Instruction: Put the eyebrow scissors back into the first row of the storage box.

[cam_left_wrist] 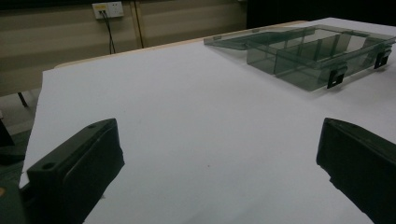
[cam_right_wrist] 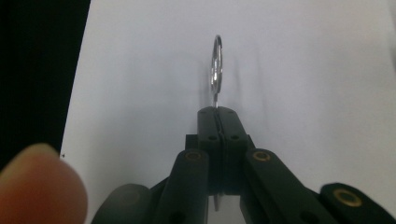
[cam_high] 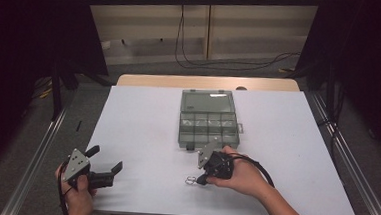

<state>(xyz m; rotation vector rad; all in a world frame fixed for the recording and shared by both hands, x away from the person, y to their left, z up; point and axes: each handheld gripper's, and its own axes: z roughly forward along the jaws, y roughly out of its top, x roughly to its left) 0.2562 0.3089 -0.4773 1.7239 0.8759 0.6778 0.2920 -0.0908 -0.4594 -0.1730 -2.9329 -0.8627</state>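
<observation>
From high up, we see a white table (cam_high: 142, 129) with a grey see-through box (cam_high: 209, 120) in the middle. Its lid lies open and flat on the far side. Our left gripper (cam_high: 105, 166) sits near the front left corner, and its jaws stand wide apart with nothing in them. Our right gripper (cam_high: 197, 179) is just in front of the box. A small metal ring (cam_high: 190, 180) sticks out of its tip, low over the table.

In the left gripper view, we see two black jaws far apart over the bare white top. The box (cam_left_wrist: 317, 58) sits up ahead on the right.

In the right gripper view, the jaws are pressed tight together on the thin ring (cam_right_wrist: 216, 70). The ring stands on its edge and points away from us. A blurry fingertip (cam_right_wrist: 39, 186) shows at the bottom left.
</observation>
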